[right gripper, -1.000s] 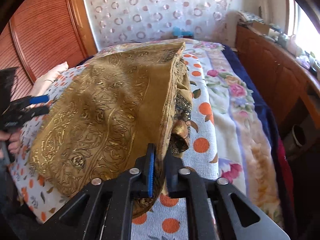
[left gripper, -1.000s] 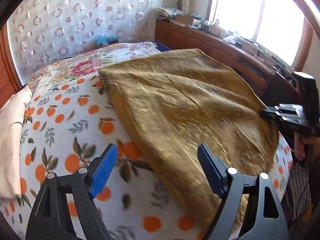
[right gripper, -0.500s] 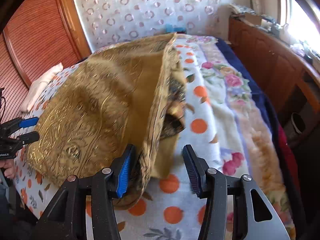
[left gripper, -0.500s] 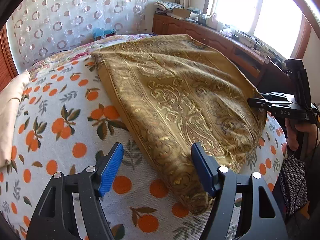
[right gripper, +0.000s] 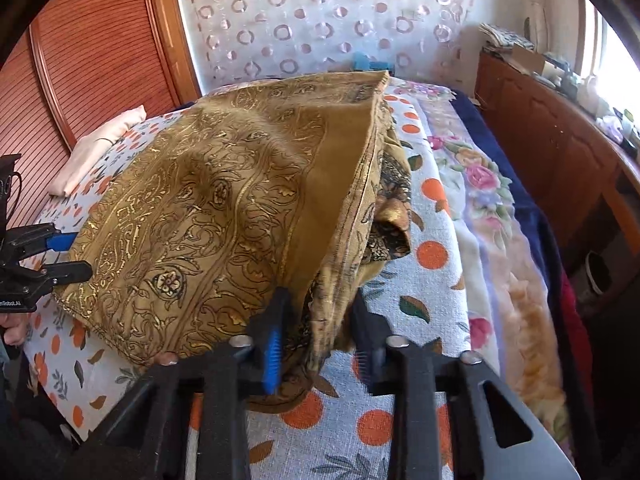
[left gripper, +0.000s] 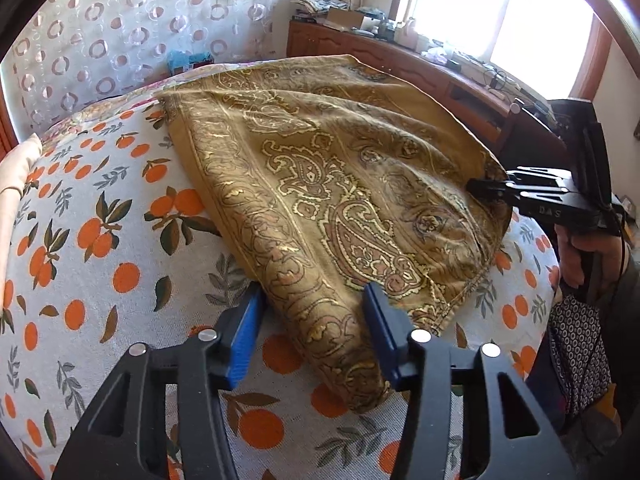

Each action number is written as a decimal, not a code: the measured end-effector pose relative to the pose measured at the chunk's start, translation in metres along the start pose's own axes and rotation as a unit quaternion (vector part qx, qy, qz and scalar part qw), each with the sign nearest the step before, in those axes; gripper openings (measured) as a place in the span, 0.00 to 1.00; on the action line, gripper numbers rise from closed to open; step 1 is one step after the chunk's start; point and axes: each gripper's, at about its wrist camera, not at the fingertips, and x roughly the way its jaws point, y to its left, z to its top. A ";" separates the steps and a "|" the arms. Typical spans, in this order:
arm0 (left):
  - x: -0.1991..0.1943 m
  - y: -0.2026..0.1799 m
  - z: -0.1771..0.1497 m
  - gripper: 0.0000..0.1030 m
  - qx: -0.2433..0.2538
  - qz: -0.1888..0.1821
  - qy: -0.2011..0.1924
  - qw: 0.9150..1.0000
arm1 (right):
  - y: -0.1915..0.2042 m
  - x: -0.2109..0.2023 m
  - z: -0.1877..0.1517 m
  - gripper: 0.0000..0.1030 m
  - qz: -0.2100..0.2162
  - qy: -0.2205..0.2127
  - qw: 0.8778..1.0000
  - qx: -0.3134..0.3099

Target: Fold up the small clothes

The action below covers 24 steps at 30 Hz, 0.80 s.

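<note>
The gold paisley cloth (left gripper: 340, 184) lies on the bed (left gripper: 100, 240), long axis running from the near edge toward the curtain (left gripper: 120, 20). The left hand-held gripper (left gripper: 312, 332) is closing around its near corner, pads not yet pressing; the right hand-held gripper (right gripper: 320, 340), marked "DAS", is closing on the other corner, pinching it.

The cloth (left gripper: 340, 184) is spread on the bed (left gripper: 100, 260), which is taken as the landmark. At the bed's near edge, one corner of the cloth is set between the jaws of the left gripper (left gripper: 310, 332), another between those of the right gripper (right gripper: 320, 332). A pillow (right gripper: 100, 148) is laid at the bed's left side. A cabinet (right gripper: 552, 152) is placed along its right side, a curtain (right gripper: 320, 20) behind it.
</note>
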 end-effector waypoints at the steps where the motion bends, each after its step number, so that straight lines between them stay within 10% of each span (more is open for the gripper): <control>1: 0.000 -0.001 0.001 0.41 0.001 -0.006 0.001 1.000 | -0.001 0.001 0.000 0.16 0.008 0.000 1.000 0.001; 7: -0.018 -0.004 0.017 0.09 0.005 -0.039 -0.022 0.999 | -0.010 -0.008 0.004 0.11 0.043 -0.022 0.999 0.019; 24: -0.043 0.064 0.182 0.07 -0.017 -0.022 -0.132 0.991 | -0.058 -0.015 0.156 0.10 0.090 -0.108 0.990 0.023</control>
